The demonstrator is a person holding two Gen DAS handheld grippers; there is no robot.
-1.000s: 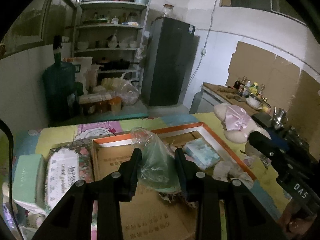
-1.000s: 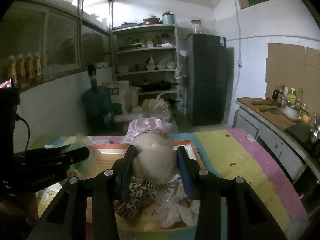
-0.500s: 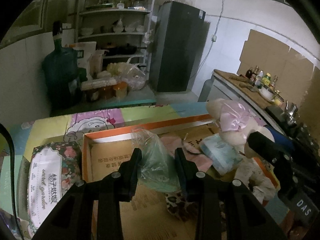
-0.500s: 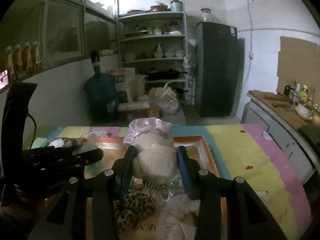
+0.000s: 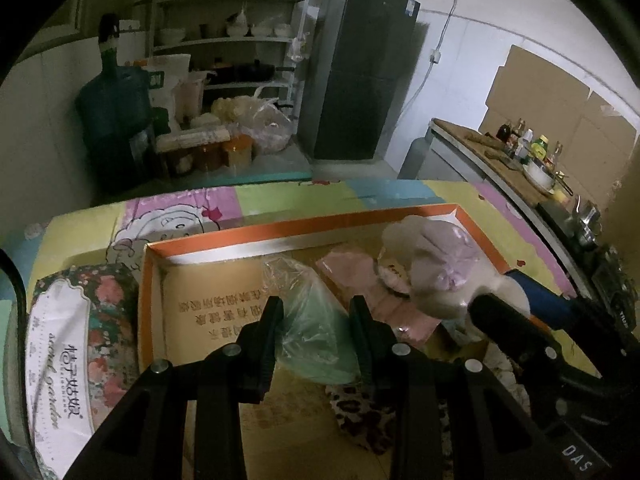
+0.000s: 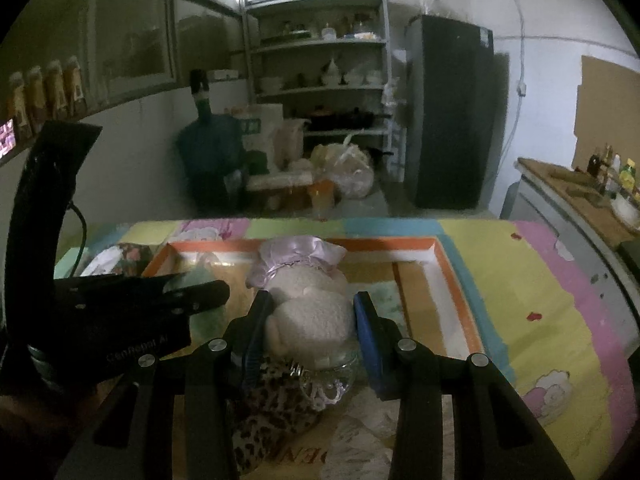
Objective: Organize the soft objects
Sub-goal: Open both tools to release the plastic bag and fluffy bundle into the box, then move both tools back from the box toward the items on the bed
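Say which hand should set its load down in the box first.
Left, probably. Its bag hangs over bare cardboard in the box. The right gripper holds the plush above a leopard-print cloth and other clutter.

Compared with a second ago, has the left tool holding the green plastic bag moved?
Yes. The left tool, shut on the green plastic bag, has come down and forward over the orange-rimmed cardboard tray, whose far rim now sits higher in its view.

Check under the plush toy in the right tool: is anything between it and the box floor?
Yes. The plush toy, gripped in the right tool, hangs over a leopard-print cloth and a clear ruffled piece on the floor of the orange-rimmed box. Bare cardboard shows further back.
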